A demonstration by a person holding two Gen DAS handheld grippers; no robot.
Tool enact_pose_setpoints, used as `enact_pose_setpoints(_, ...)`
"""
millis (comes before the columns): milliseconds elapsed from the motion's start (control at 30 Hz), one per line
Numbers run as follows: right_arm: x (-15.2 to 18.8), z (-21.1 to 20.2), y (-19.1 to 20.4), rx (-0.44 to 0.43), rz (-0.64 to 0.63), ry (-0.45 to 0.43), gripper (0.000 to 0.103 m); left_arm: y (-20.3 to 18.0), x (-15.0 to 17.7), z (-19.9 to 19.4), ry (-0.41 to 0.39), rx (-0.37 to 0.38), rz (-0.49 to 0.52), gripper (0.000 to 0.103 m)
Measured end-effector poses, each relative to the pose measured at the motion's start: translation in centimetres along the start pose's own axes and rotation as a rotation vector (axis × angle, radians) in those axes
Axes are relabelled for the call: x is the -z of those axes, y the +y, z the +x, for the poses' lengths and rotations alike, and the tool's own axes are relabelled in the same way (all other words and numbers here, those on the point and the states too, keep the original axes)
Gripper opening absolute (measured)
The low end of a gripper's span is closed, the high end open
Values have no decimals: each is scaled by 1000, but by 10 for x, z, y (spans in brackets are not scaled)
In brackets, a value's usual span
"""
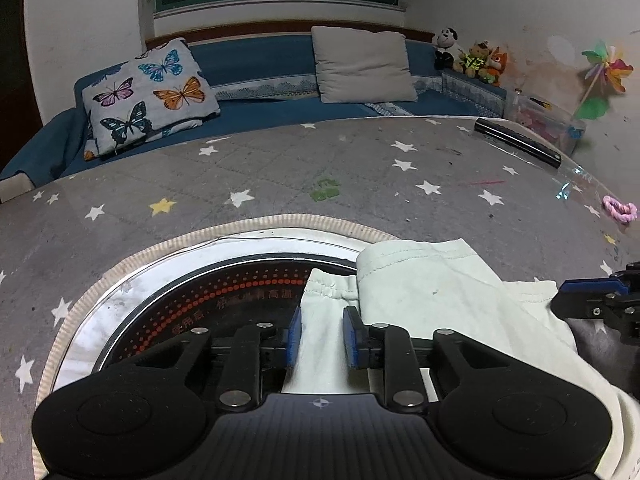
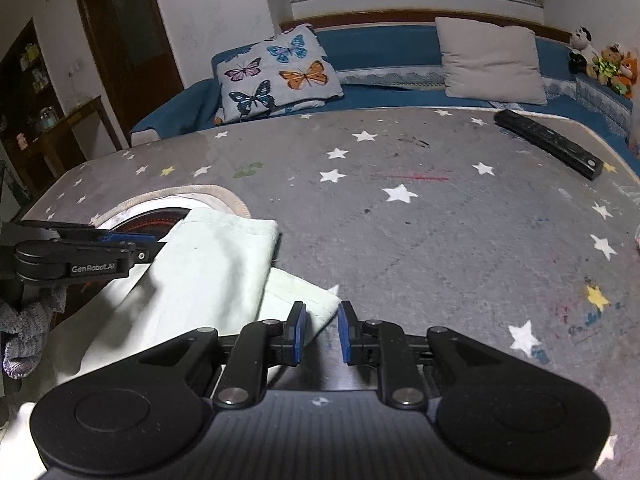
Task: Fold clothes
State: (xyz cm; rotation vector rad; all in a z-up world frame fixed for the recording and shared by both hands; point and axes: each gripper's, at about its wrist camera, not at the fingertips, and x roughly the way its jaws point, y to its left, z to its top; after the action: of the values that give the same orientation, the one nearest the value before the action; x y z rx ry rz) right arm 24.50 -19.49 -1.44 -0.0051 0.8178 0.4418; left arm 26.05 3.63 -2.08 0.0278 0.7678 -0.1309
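Observation:
A pale green garment lies folded over on the grey star-patterned table cover, partly across a round black cooktop set into the table. My left gripper is open, and a gathered strip of the garment lies between its blue pads. In the right wrist view the same garment stretches to the left, with the left gripper at its far edge. My right gripper is open at the garment's near corner, which reaches the left pad. The right gripper shows at the garment's right edge.
A black remote lies at the table's far right, near a clear plastic box and a pinwheel. A pink hair tie sits by the right edge. Behind the table is a blue sofa with cushions. A grey knitted sleeve shows at left.

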Motion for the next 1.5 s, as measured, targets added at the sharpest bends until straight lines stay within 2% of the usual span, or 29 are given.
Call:
enact_pose_setpoints(100,1,2,7,14,-29,-11,4,-1,0,0,-6,4,5,7)
enact_pose_setpoints(133,0,2,8,22,-37,-17,4,-2,0,0,-7,5,3,5)
enact_pose_setpoints(300,-11,-13,6,50,-67,-75,2,16,-9,-21,-85,-59,-25,3)
enact_pose_setpoints(533,-53,-33,-16,143,-84,-176,2,57,-24,-53,-178,-163,-92,3)
enact_pose_setpoints(767,-97,-13,-26,224,-109,-216,2,99,-28,-56,-184,-242,-152,3)
enact_pose_setpoints(967,-108,40,-26,252,-129,-163,2,115,-20,-30,-133,-275,-162,3)
enact_pose_setpoints(1133,-107,68,-27,228,-126,-93,3,121,-8,-12,-78,-282,-180,3)
enact_pose_setpoints(1200,-103,69,-27,227,-133,-81,6,123,-5,-12,-70,-278,-189,7)
enact_pose_setpoints(1367,-97,37,-35,187,-108,-58,7,122,-4,-31,-80,-258,-194,7)
enact_pose_setpoints(1467,-88,15,-40,163,-94,-36,8,112,-2,-49,-92,-242,-160,14)
enact_pose_setpoints(1500,-84,9,-41,154,-91,-25,9,109,0,-55,-93,-237,-149,21)
